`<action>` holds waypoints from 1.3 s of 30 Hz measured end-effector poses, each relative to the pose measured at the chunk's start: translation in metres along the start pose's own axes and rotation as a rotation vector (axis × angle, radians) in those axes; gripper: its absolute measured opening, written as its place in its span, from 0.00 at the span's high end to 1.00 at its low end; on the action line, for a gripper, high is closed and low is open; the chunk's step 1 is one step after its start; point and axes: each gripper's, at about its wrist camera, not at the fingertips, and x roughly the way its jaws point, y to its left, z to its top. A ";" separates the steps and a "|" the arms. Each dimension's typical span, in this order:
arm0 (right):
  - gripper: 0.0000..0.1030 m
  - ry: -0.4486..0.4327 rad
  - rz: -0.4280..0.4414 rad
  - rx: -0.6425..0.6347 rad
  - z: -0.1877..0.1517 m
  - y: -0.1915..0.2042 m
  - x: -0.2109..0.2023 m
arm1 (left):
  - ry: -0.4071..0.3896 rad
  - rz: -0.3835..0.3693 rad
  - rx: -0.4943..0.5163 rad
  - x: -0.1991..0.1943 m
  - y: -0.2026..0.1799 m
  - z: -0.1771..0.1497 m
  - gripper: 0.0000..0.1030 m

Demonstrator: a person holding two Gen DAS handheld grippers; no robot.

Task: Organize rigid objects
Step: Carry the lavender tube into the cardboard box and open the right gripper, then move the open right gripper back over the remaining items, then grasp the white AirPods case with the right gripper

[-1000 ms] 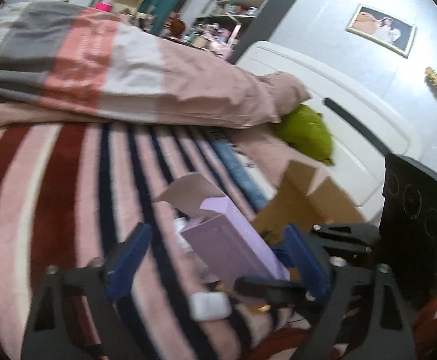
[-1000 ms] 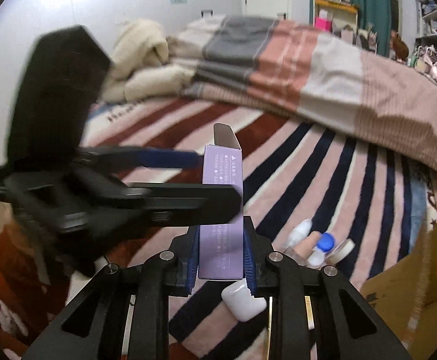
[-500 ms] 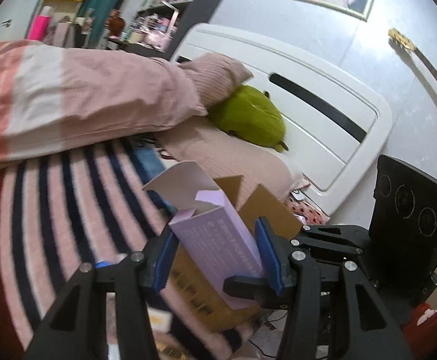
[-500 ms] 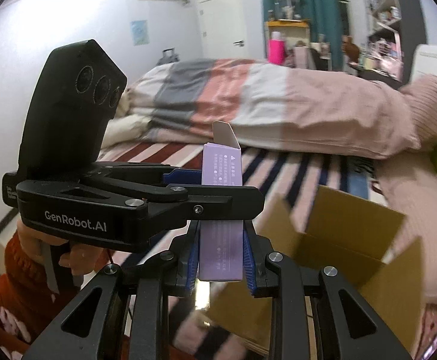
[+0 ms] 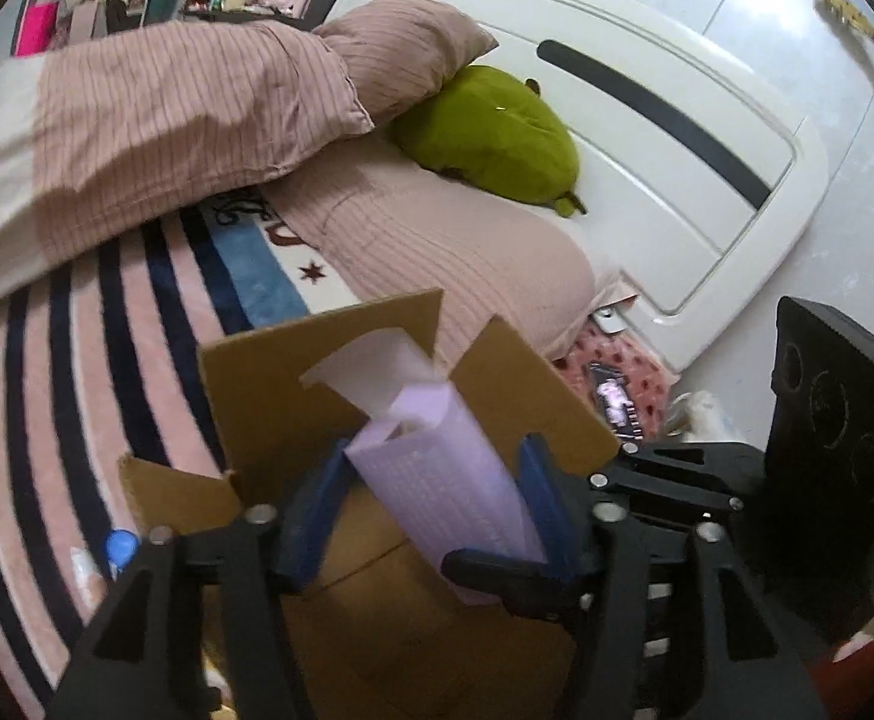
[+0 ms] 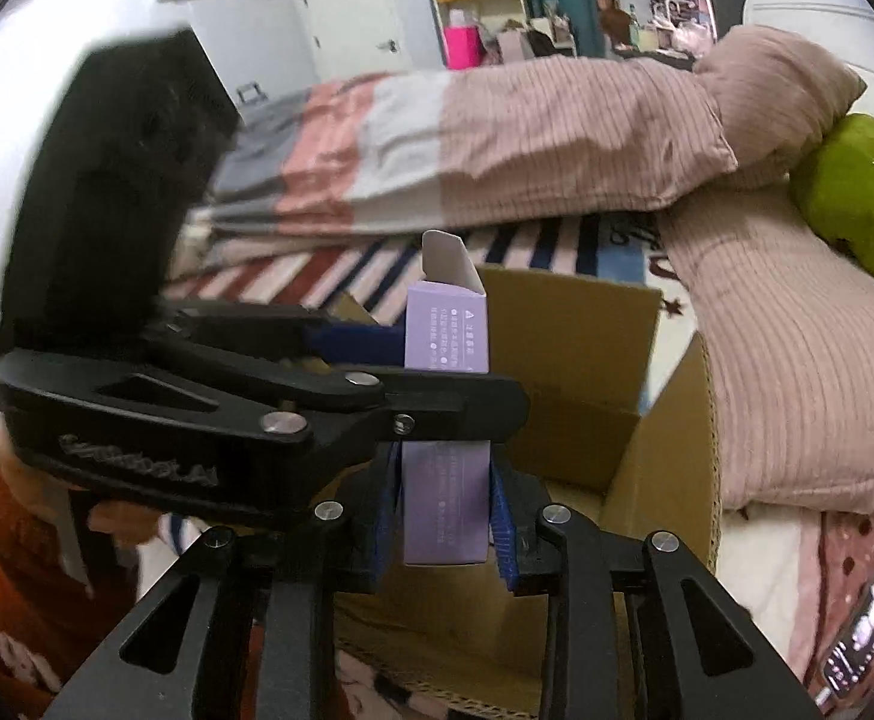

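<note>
Bedroom setting, and we're over a bed with a striped blanket (image 5: 95, 372), a rumpled pink duvet (image 5: 155, 120) behind it and a white headboard (image 5: 646, 138) off to the side. On the blanket sits an open cardboard box (image 5: 293, 384), flaps up, and right above its mouth hangs the lilac carton (image 6: 445, 492), top tab standing open.

Both tools are on that carton. The right gripper (image 6: 445, 525) has it low down between its blue fingers (image 6: 502, 525), which are easing apart now, with slivers of gap showing on both sides, so that hold looks as good as gone. The left gripper (image 5: 431, 516) brackets the carton higher up, jaws opening too and its blue fingers (image 5: 317, 516) standing clear of the purple sides. Release in progress, I'd say.

Progress, then: this item is at the box but not down in it. What the box already holds can't be seen from here. A blue-capped bottle (image 5: 120, 545) lies on the blanket just beside the box, so there's at least one more to collect.

Room to move: the far flap and the side flap (image 5: 532, 396) rise close around the carton, and the two grippers crowd each other. A green plush (image 5: 490, 138) and the pillow (image 6: 796, 360) sit well clear.
</note>
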 end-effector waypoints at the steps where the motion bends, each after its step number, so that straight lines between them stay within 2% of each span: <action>1: 0.65 0.000 -0.014 -0.009 -0.001 0.001 0.001 | -0.012 0.011 0.006 -0.003 0.000 -0.001 0.29; 2: 0.63 -0.004 -0.020 -0.015 -0.002 0.002 0.002 | -0.024 0.017 0.010 -0.007 0.000 -0.001 0.25; 5: 0.62 -0.015 -0.009 -0.013 -0.001 0.003 0.001 | -0.056 0.032 0.018 -0.025 0.004 -0.003 0.25; 9: 0.62 -0.054 0.018 -0.047 0.006 0.023 -0.008 | -0.119 0.090 0.009 -0.065 0.022 -0.014 0.25; 13: 0.62 -0.087 0.092 -0.130 0.014 0.066 -0.015 | -0.191 0.161 -0.025 -0.112 0.050 -0.033 0.25; 19: 0.62 -0.047 0.229 -0.241 0.012 0.138 0.005 | -0.276 0.322 -0.085 -0.169 0.100 -0.083 0.23; 22: 0.62 0.011 0.278 -0.298 0.003 0.168 0.029 | -0.290 0.384 -0.115 -0.182 0.122 -0.112 0.23; 26: 0.62 0.145 0.287 -0.334 -0.020 0.193 0.074 | -0.283 0.450 -0.150 -0.186 0.148 -0.150 0.23; 30: 0.62 0.300 0.241 -0.304 -0.040 0.187 0.121 | -0.257 0.429 -0.195 -0.179 0.172 -0.180 0.23; 31: 0.62 0.355 0.222 -0.279 -0.047 0.182 0.137 | -0.251 0.426 -0.204 -0.178 0.176 -0.185 0.23; 34: 0.62 0.449 0.203 -0.214 -0.059 0.164 0.167 | -0.235 0.423 -0.227 -0.171 0.186 -0.196 0.23; 36: 0.61 0.478 0.198 -0.189 -0.063 0.160 0.180 | -0.233 0.416 -0.237 -0.169 0.189 -0.199 0.23; 39: 0.50 0.475 0.216 -0.173 -0.060 0.160 0.192 | -0.235 0.413 -0.242 -0.169 0.192 -0.202 0.23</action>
